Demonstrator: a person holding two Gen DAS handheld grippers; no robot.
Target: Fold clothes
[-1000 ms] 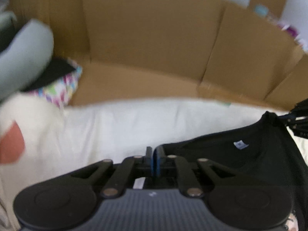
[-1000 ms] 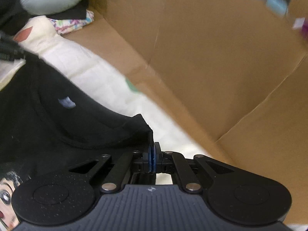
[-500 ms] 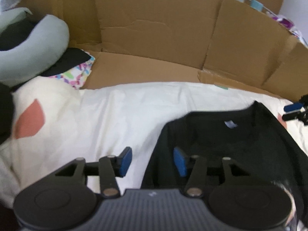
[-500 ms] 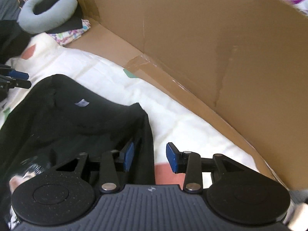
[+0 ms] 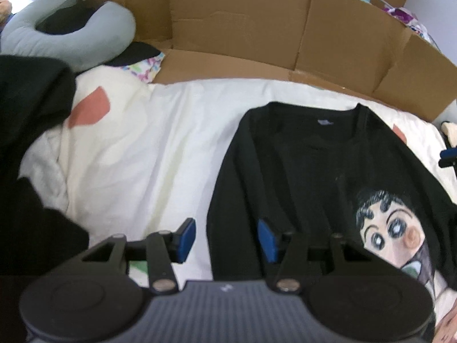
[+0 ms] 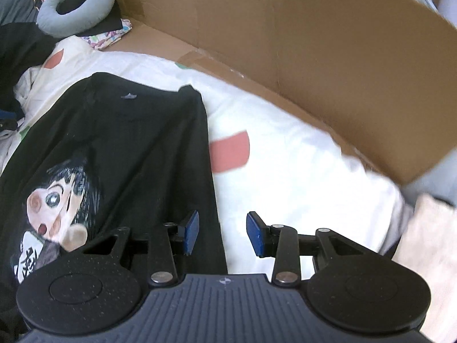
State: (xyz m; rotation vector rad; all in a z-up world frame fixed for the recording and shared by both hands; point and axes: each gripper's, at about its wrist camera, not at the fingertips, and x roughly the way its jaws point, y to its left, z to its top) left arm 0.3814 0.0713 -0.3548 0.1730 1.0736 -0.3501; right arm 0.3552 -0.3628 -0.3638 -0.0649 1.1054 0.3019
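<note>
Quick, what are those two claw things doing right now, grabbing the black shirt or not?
Left gripper: open, holding nothing, straddling the black T-shirt's edge.
Right gripper: open, holding nothing, at the shirt's other edge.

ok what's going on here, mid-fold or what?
A person is folding a black T-shirt on a white bedsheet. It lies flat, print up, sides apparently tucked in. Both hand-held grippers are open and hold nothing: the left hand-held gripper at the shirt's left edge, the right hand-held gripper at its right edge.

Your left gripper (image 5: 226, 238) with jaws spread wide and empty, your right gripper (image 6: 223, 232) likewise parted, both held low, pointing forward
</note>
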